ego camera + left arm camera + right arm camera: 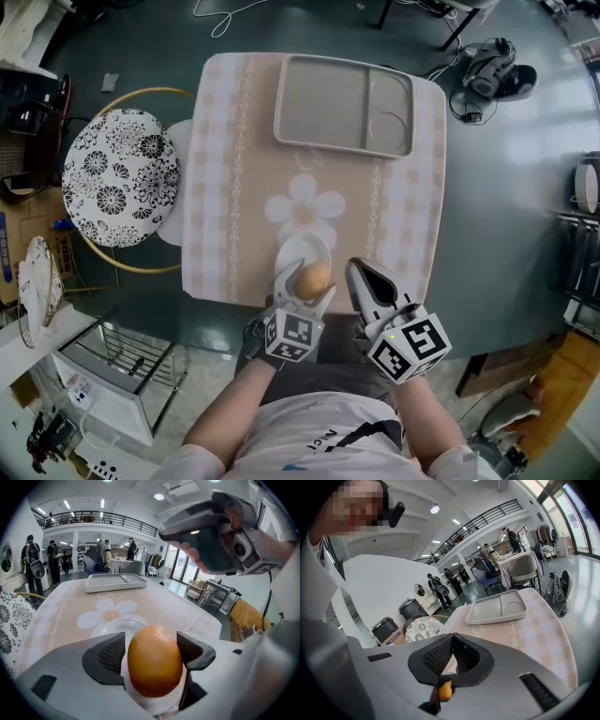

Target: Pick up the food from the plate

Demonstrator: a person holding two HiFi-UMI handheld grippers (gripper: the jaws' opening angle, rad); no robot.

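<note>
**One egg sitting between wide-open jaws**

One brown egg (154, 660) is sitting low in the centre of the left gripper view, long axis pointing up, right in the slot of the left gripper (153, 651). It is resting on the small white plate (302, 248), which is lying at the lower middle of the head view, on the near edge of the table (234, 187).

The left jaws are standing wide apart around it. On the left side a sliver of white plate is showing between pad and shell, so I'm reading this as unclamped: the egg is bracketed, not gripped. Over at the lower right of the head view, the right gripper (370, 281) is hanging just beside the plate, its ribbed pads pressed together on nothing.

As for handling, that skin is looking smooth and glossy, so it is likely to be slippery, and the rounded sides are giving the pads little to bite on. It is probably light, and if it is a real shell it is going to crack under a hard squeeze. The place to take it is across the widest part, one pad on each side, closing gently.

Further out, a grey divided tray (342, 103) is lying empty at the top of the frame, and a flower-patterned chair (120, 176) is standing at the left.
</note>
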